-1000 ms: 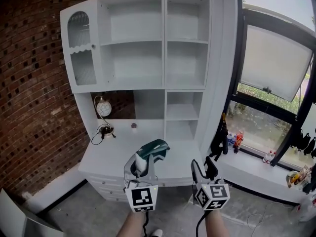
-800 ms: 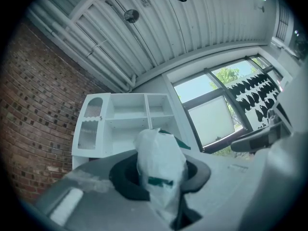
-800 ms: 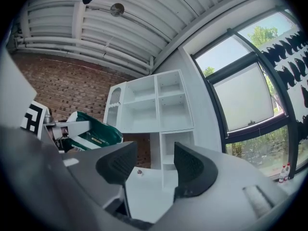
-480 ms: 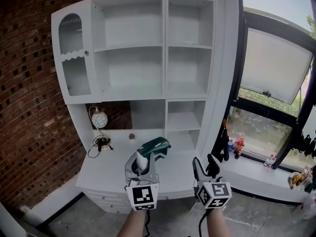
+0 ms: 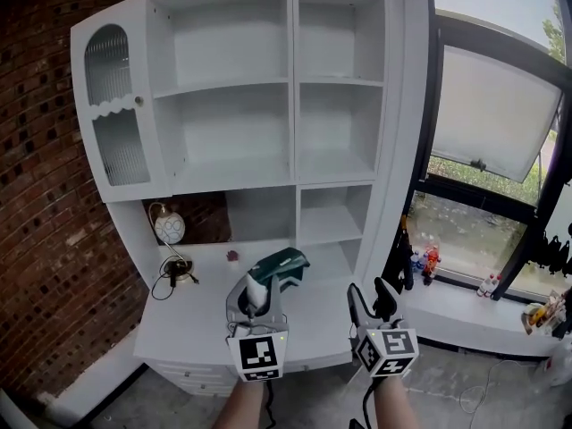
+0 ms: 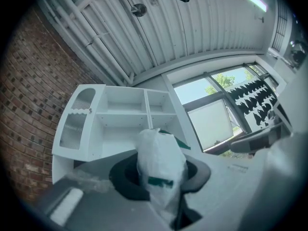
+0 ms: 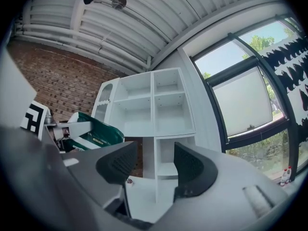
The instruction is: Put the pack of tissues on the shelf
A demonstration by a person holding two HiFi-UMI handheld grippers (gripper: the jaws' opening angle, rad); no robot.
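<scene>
Filling the space ahead of both grippers, a tall white shelf unit [image 5: 295, 132] stands with open compartments and an arched, ribbed door [image 5: 112, 105] at its upper left. A brick wall [image 5: 45, 222] runs off to the left of the left gripper, and a large window [image 5: 496, 123] lies out past the right gripper's right side. The unit's white counter [image 5: 192, 324] spreads ahead of and below the jaws. The left gripper [image 5: 257, 291] is clamped on the pack of tissues [image 5: 280, 267], a green-and-white pack that sticks up and forward from between its jaws, in the air short of the shelves. The right gripper [image 5: 370, 297], just beside it, has its jaws spread with nothing between them. Ahead and to the left of the left gripper, a small round white object [image 5: 167, 227] stands on the counter, with a black cable [image 5: 174, 271] lying next to it.
</scene>
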